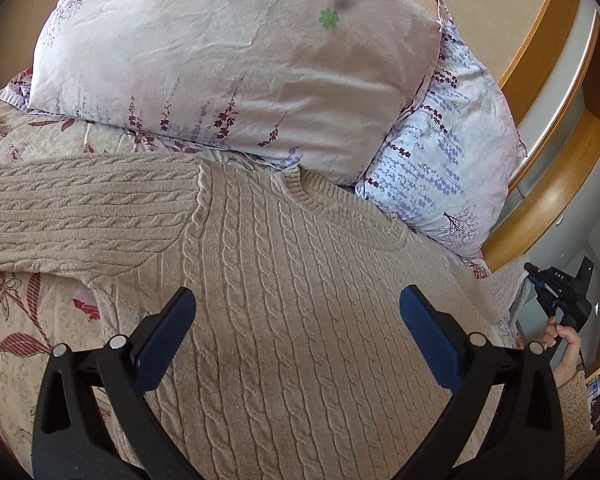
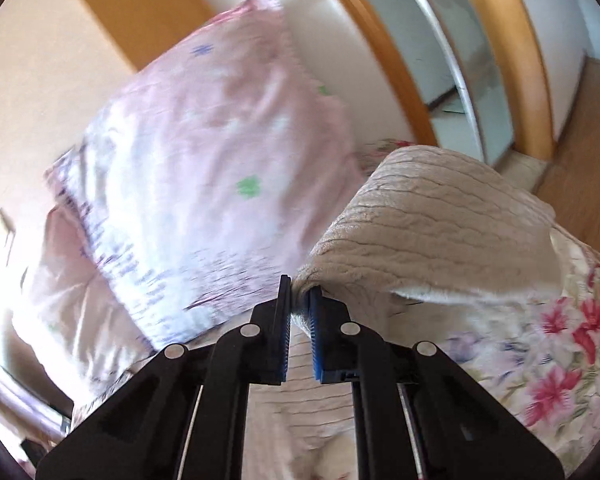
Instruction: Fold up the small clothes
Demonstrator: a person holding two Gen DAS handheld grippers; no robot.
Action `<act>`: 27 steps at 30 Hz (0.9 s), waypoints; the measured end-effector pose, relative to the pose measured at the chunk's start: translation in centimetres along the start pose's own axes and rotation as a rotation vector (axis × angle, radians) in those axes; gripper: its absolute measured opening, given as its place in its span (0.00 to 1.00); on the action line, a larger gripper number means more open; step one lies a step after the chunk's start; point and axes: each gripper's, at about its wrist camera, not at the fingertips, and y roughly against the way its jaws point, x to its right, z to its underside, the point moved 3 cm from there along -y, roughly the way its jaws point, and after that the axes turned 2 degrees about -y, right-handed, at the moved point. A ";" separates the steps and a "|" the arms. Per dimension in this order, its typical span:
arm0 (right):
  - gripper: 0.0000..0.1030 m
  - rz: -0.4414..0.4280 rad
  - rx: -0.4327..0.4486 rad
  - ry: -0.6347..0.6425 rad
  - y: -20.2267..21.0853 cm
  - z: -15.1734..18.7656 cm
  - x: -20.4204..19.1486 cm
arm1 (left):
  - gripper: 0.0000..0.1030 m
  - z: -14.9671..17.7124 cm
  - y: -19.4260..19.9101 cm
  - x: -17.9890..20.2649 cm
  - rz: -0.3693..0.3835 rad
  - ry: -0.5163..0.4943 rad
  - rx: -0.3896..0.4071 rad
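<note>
Right gripper (image 2: pixel 300 300) clamped on beige sweater (image 1: pixel 300 300) sleeve (image 2: pixel 428 232), lifted right of centre. Left gripper (image 1: pixel 296 312) jaws wide apart over sweater body, lower centre. Pillows (image 1: pixel 236 64) upper frame.

I see a large pale-pink lavender-print pillow (image 1: pixel 236 60) leaning on a bluish floral pillow (image 1: pixel 448 168), both on a cream bedspread with red flowers (image 1: pixel 16 320); curved wooden trim (image 1: pixel 540 200) beyond.

We see a beige cable-knit sweater (image 1: pixel 300 300), a pale pink pillow (image 1: pixel 236 64) with purple sprigs, and a cream bedspread (image 1: pixel 16 320) with red flowers.
</note>
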 end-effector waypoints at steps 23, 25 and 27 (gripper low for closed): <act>0.56 -0.188 -0.437 -0.044 -5.8 13.5 -6.5 | 0.98 0.1 0.1 3.3 0.092 -0.085 -0.018; 0.56 -0.158 -0.396 -0.106 -5.4 12.6 -5.0 | 0.98 0.2 0.2 3.6 0.109 -0.078 -0.006; 0.55 -0.120 -0.355 -0.157 -5.1 11.6 -3.5 | 0.98 0.3 0.0 3.6 0.109 -0.076 -0.019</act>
